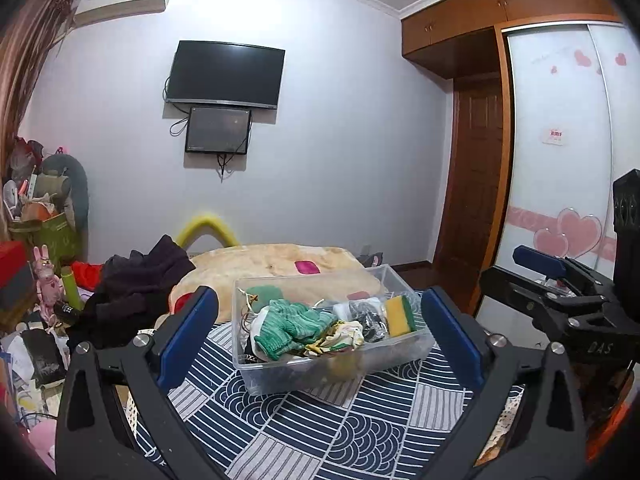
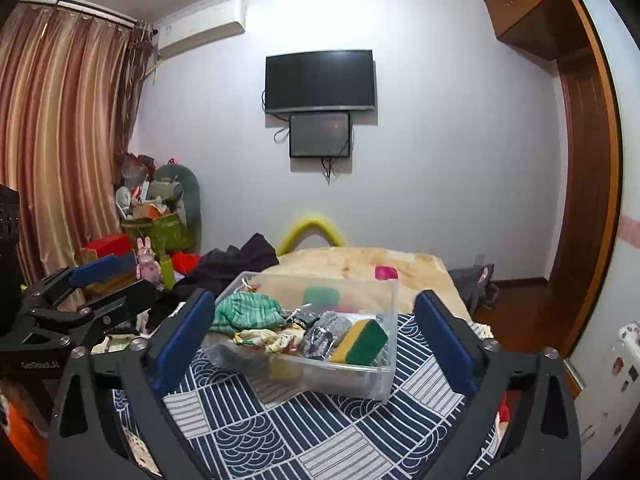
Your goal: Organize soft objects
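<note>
On the navy-and-white patchwork wave-pattern cloth point(image 1: 320, 420) at room centre: one clear rectangular plastic bin point(image 1: 332, 364), upright, resting on the cloth.

Bin contents: green knitted cloth point(image 1: 294, 326) at 9 o'clock; yellow-and-green sponge block point(image 1: 400, 316) at 3 o'clock, leaning on the wall; cream printed fabric point(image 1: 340, 334) and grey-black mesh scrubber point(image 1: 370, 320) between them, all touching in one heap.

Left gripper point(image 1: 320, 328): black frame, blue pads, jaws spread wide, holding nothing, the bin framed between them. Right gripper point(image 2: 316, 330): same build, jaws likewise wide apart and holding nothing, just beside the left one.

Beyond the cloth, 12 o'clock: tan plush blanket point(image 1: 280, 264) bearing a small pink rectangular pad point(image 1: 307, 267); yellow foam arch point(image 1: 206, 226) behind it. At 10 o'clock: dark heap of clothes point(image 1: 136, 284), pink rabbit figure point(image 1: 47, 276), green box of clutter point(image 1: 56, 232).

Far lilac wall point(image 1: 340, 140): black flat television point(image 1: 225, 74), smaller dark screen point(image 1: 218, 130) directly below, cables hanging; white air-conditioner unit point(image 1: 120, 10) at 11 o'clock. At 9 o'clock, bronze striped curtain point(image 2: 60, 140). At 3 o'clock, brown wooden door point(image 1: 476, 176) and a white sliding wardrobe panel with pink hearts point(image 1: 560, 160).
</note>
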### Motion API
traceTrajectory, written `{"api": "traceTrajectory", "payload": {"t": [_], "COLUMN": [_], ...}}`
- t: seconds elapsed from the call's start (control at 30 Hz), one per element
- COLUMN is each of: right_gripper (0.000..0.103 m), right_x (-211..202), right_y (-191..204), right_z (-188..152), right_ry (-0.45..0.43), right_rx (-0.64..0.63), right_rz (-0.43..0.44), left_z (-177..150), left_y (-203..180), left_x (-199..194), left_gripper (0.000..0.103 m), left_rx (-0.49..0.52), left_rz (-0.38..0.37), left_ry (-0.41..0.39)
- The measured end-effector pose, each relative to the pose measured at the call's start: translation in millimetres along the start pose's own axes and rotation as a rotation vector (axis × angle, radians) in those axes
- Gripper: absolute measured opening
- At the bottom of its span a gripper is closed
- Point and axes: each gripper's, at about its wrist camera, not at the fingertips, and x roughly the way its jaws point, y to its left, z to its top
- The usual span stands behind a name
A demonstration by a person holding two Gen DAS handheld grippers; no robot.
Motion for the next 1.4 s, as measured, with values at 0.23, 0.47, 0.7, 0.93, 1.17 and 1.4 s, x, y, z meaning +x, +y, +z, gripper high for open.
{"api": "traceTrajectory", "payload": {"t": [0.23,0.47,0.7,0.93,1.17,1.4], "right_gripper": [0.102,0.102,0.102,0.102,0.102,0.102], "right_x": [-5.5,-5.9,-6.1,-9.5,-10.1,-11.6], "right_y": [4.1,4.8,7.3,8.4,8.3,9.1], "right_z": [-6.0,-7.7,-8.7,-9.7,-9.6,-9.3], "right_ry": [-0.005,-0.003,-0.003,-0.003,-0.003,-0.004], "right_rx": [0.008,0.007,0.014,0.018,0.019,0.019], "right_rz": [0.003,0.006,0.009,0.010,0.010,0.010], "left_z": [-1.5,-1.9,-2.2,-1.5,-1.6,-1.8], "left_y": [-1.8,-5.3,-7.1,-8.6,-10.5,-10.4], "left_x": [-7.2,-11.6,-13.4,-15.4,-16.3,-17.2], "left_gripper": [0.103,0.103,0.103,0.103,0.103,0.103], "left_rx": [0.010,0.031,0.034,0.039,0.041,0.035], "left_rz": [0.024,0.028,0.028,0.021,0.023,0.030], "left_ry": [-0.017,-0.029,-0.033,-0.033,-0.035,-0.039]}}
